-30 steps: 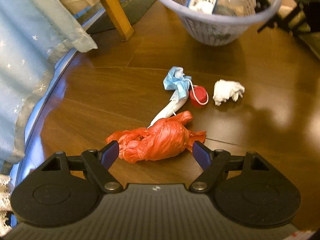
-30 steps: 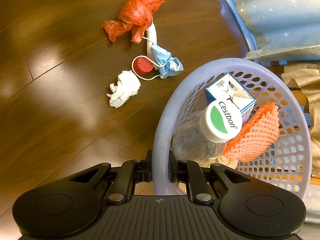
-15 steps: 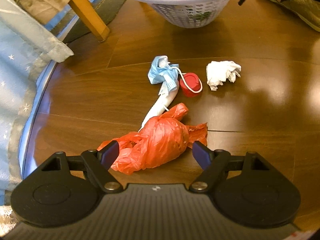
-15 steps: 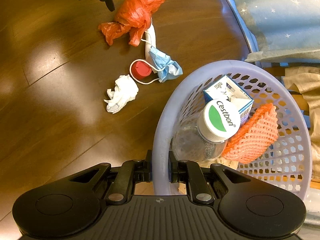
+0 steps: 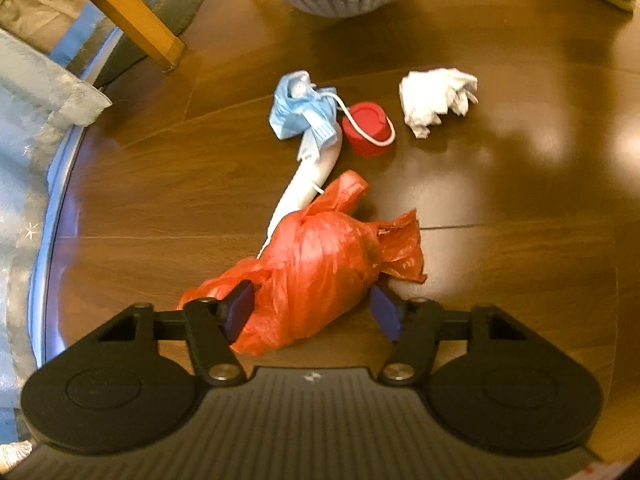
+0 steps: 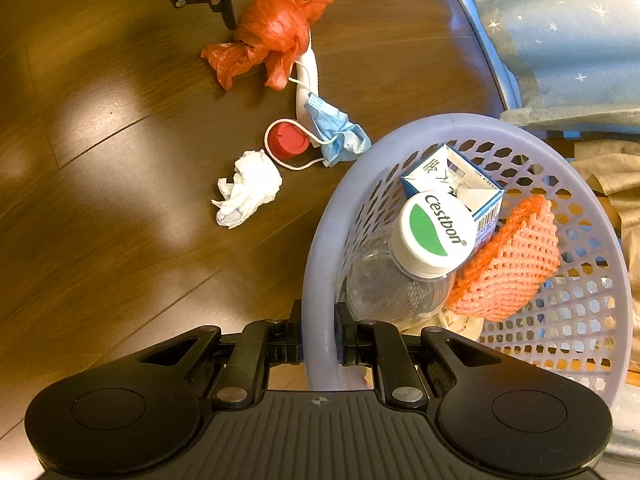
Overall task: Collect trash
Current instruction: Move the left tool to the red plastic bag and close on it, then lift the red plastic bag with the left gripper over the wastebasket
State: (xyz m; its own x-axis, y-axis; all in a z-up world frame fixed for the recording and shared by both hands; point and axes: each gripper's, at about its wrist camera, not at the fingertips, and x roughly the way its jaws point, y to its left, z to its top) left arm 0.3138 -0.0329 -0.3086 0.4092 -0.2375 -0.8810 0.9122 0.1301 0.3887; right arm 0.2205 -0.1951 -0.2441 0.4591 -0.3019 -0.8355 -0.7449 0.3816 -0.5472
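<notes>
- The left hand-held gripper (image 5: 312, 310) is closing around the orange plastic bag (image 5: 316, 268); its left finger (image 5: 236, 312) is pressing into the bag, while the right one is sitting just beside it, so the jaws are apart and not yet clamping.
- The bag is lying on the dark wooden bench (image 5: 500, 208), with a white tube-like piece (image 5: 308, 184) running out from under it toward a crumpled blue face mask (image 5: 304, 112).
- Just beside the mask, a red cap (image 5: 366, 130) is sitting inside the mask's ear loop, and a wad of white tissue (image 5: 434, 100) is lying near it, apart.
- The right hand-held gripper (image 6: 319, 346) is clamping together on the rim of the lilac basket (image 6: 320, 240), which is already holding a capped bottle (image 6: 432, 236), a carton (image 6: 452, 184) and an orange foam net (image 6: 508, 268).
- The bag pickup looks to be the step in hand; next, the jaws probably need to finish closing, then lift the bag clear of the tube and mask strap and carry it over the basket.
</notes>
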